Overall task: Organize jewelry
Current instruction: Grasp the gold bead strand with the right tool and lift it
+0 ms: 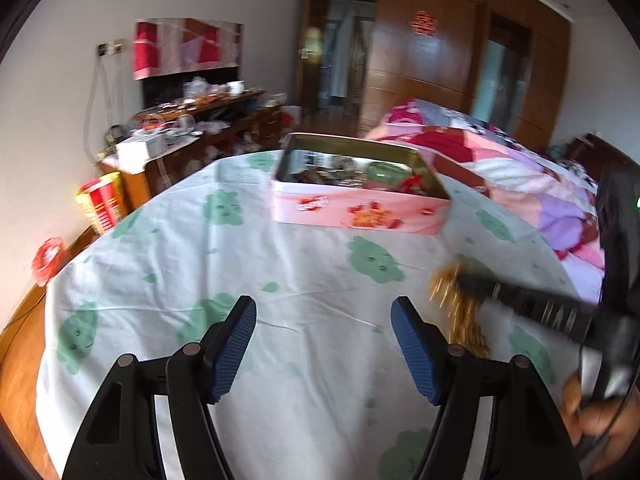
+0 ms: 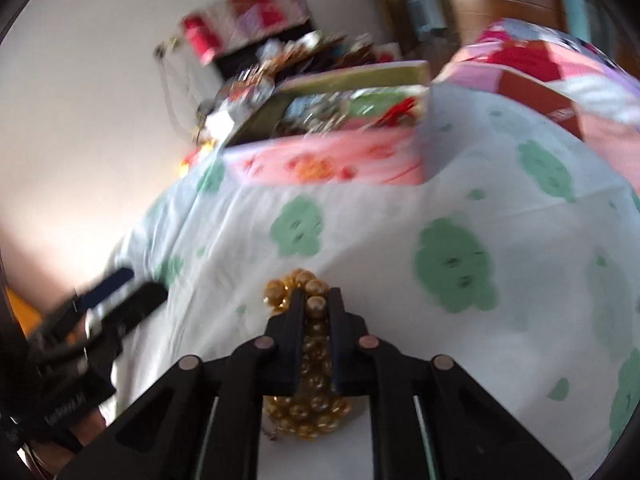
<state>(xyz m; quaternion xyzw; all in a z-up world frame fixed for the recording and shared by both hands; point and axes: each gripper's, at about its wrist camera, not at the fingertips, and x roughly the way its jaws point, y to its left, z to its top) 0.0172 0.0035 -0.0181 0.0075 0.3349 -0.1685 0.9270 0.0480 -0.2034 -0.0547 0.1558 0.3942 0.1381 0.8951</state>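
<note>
A pink tin box (image 1: 360,210) holds mixed jewelry and stands open at the far side of the table; it also shows in the right wrist view (image 2: 332,162). My right gripper (image 2: 316,300) is shut on a gold bead necklace (image 2: 314,364) and holds it above the cloth. In the left wrist view the same necklace (image 1: 460,304) hangs blurred from the right gripper (image 1: 460,280) at the right. My left gripper (image 1: 324,312) is open and empty, low over the near part of the table, left of the necklace.
The table has a white cloth with green prints (image 1: 240,264). A bed with a pink and purple quilt (image 1: 520,168) lies to the right. A cluttered wooden dresser (image 1: 192,128) stands at the back left. A red and yellow box (image 1: 102,204) sits by the table's left edge.
</note>
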